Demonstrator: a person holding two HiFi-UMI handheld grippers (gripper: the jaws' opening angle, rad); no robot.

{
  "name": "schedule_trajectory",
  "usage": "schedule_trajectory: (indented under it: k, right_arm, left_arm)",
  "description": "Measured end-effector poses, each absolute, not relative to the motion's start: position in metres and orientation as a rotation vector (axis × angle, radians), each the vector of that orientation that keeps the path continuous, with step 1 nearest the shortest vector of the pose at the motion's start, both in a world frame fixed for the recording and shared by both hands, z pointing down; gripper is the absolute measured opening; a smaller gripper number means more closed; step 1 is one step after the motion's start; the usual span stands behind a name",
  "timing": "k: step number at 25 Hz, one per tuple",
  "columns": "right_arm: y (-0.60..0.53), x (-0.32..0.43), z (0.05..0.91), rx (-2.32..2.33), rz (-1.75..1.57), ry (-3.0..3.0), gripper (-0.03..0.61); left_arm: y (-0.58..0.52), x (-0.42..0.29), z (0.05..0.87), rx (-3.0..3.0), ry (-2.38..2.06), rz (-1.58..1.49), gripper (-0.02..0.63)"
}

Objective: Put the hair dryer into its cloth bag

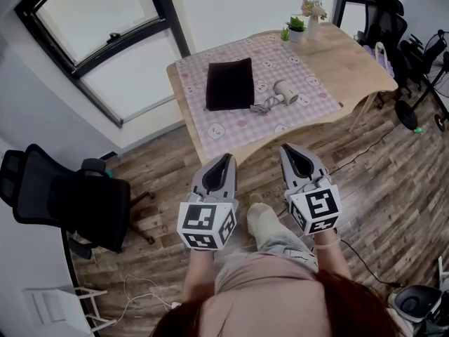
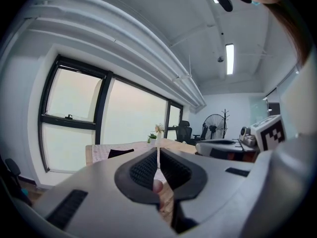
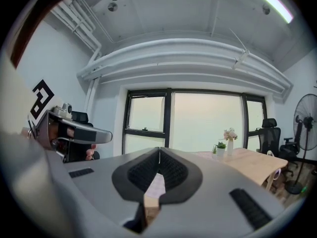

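Lying on the wooden desk's (image 1: 358,69) pink checked cloth (image 1: 210,128), white hair dryer (image 1: 284,92) just right of dark cloth bag (image 1: 230,83), long axis across the desk, cord end toward the bag. Left claw (image 1: 227,158) and right claw (image 1: 287,148) clenched, empty, over plank floor (image 1: 393,181). Window (image 1: 105,20) behind.

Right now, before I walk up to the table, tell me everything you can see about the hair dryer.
The hair dryer is small and whitish, apparently plastic. It lies on its side on the pink checked tablecloth, just right of the dark cloth bag and apart from it. Its grey cord lies bunched on the cloth between the two, near the bag's lower corner. Nothing holds the dryer. Finer detail is too small to tell.
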State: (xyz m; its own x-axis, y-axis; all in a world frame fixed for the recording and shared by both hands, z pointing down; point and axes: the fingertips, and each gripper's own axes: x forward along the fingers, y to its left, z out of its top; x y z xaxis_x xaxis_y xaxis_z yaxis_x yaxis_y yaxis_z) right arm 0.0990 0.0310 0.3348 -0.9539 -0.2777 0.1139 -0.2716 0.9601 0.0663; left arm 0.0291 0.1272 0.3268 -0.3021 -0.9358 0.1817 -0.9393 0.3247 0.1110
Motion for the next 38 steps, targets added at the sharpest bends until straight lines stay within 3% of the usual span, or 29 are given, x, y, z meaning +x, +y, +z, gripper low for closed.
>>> schedule_trajectory:
  k: [25,38]
  right_arm:
    - [-0.079,-0.026,0.369,0.544,0.048,-2.921,0.002]
    - [-0.136,-0.080,0.383,0.579,0.082,-2.881,0.052]
  left_arm:
    - [0.035,-0.111,0.361,1.732,-2.306,0.162,0.021]
    - [-0.013,-0.174,0.377,1.788,-2.227,0.247,0.023]
